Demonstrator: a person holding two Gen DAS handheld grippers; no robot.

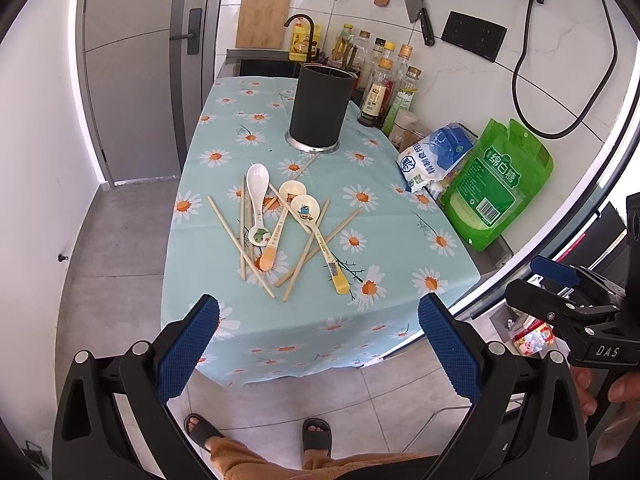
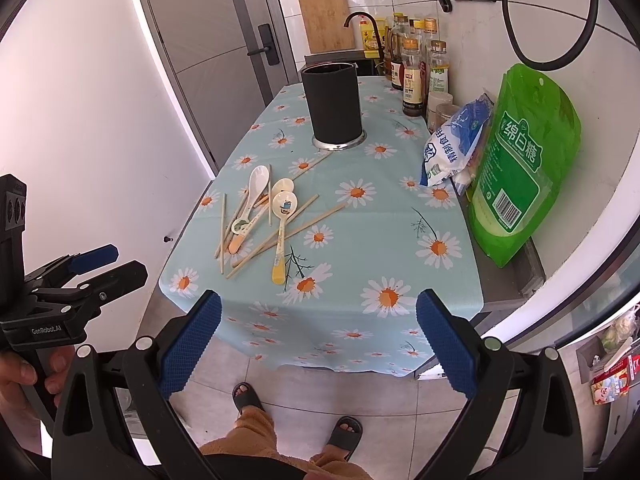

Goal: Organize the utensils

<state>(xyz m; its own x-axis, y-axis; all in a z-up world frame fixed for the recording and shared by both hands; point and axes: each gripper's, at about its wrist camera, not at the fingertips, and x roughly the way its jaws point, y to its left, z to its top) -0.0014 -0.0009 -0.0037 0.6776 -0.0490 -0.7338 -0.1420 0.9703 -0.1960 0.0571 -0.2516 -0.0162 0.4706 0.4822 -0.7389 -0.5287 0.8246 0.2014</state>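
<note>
Left tongs [image 1: 319, 344]: lowest in the left wrist view, blue pads spread wide apart with nothing between them, held off the near edge of the table and above the floor.
Right tongs [image 2: 319, 344]: same pose at the bottom of the right wrist view, pads wide apart and empty; they also show at the right edge of the left view.
Person: sandalled feet and tan trouser legs at the bottom centre of both views, with a hand on each tong handle at the frame edges.
Table [image 1: 320, 332]: covered by a pale blue daisy cloth that fills the middle of both frames.
Spoons [image 1: 258, 204]: three lie in a loose heap at the centre of the cloth, one white and two cream with cartoon prints and yellow-orange handle tips.
Chopsticks [image 1: 240, 246]: a scatter of pale wooden sticks crossing under and over the spoons, with one more lying apart near the holder's base.
Holder [image 1: 322, 106]: a tall dark cylinder on a metal base, upright in the upper centre and well beyond the heap; no handles stick out above its rim, though its inside is hard to see.
Clutter: bottles, a blue-and-white bag and a green bag [image 2: 524, 160] line the right side by the wall.
Progress: seemingly nothing is sorted yet; every spoon and chopstick is still on the cloth.
Remaining: each piece likely needs picking up and standing in the holder.
</note>
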